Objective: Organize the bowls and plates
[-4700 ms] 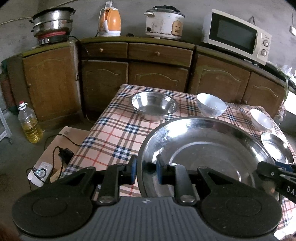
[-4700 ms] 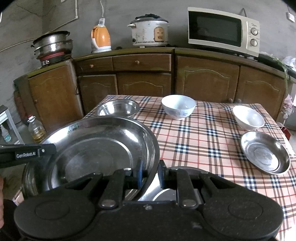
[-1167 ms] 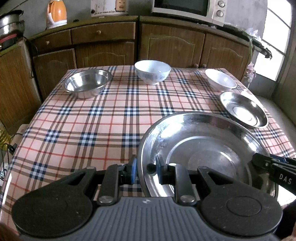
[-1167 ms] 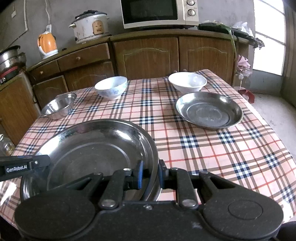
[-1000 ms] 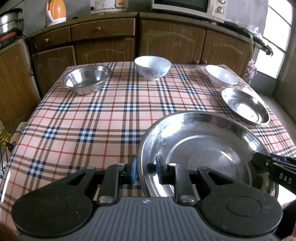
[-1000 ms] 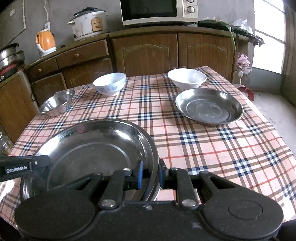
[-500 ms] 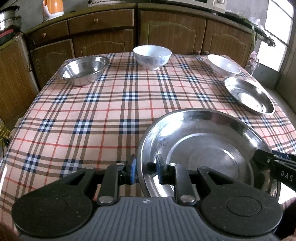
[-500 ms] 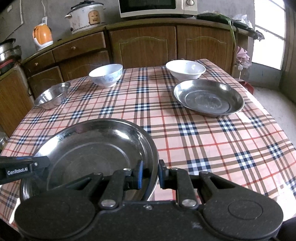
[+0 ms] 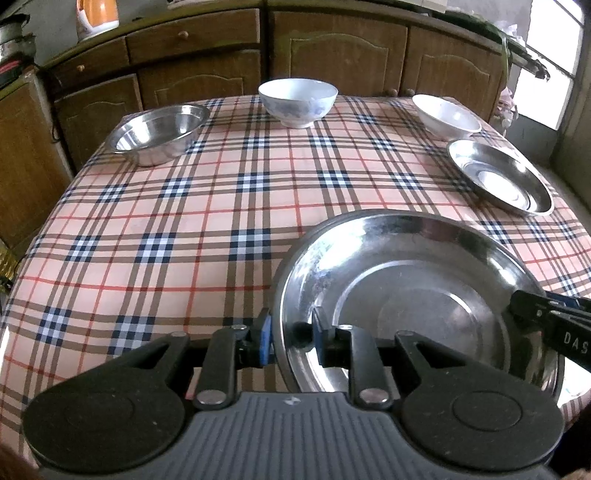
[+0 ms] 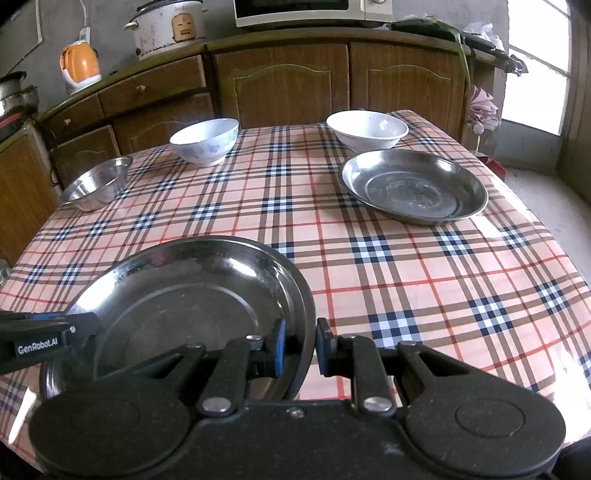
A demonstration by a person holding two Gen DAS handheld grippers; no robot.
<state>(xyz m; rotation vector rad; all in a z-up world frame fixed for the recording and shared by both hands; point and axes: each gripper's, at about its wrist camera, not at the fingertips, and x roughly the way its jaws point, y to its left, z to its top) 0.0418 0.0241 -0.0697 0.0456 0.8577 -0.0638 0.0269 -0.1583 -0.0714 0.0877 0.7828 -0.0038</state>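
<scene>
We hold the big steel plate (image 9: 413,291) by its rim from both sides, over the near edge of the table (image 9: 184,229). Our left gripper (image 9: 290,332) is clenched on the plate's left rim, one blue-padded finger outside the rim and the other inside the dish. Our right gripper (image 10: 298,347) is clenched on the opposite rim in the same way, with the rim running up between its fingers. In the left view the right gripper's finger reaches in from the right edge onto the plate; in the right view the left gripper's finger, marked with a maker's name, reaches in from the left. We cannot tell whether the plate touches the checked tablecloth (image 10: 406,280) or hangs just above it.

Further back on the table the other dishes stand well apart from the big plate. A smaller steel plate (image 10: 413,186) lies on the right side, and a plain white bowl (image 10: 367,131) sits just behind it, close to its rim. A white bowl with a faint blue pattern (image 10: 205,140) stands near the far edge, toward the middle. A steel bowl (image 10: 96,184) sits at the far left corner.

Behind the table runs a row of brown wooden cabinets (image 10: 288,85). On the counter stand an orange kettle (image 10: 79,66), a rice cooker (image 10: 168,27) and a microwave (image 10: 314,13).
</scene>
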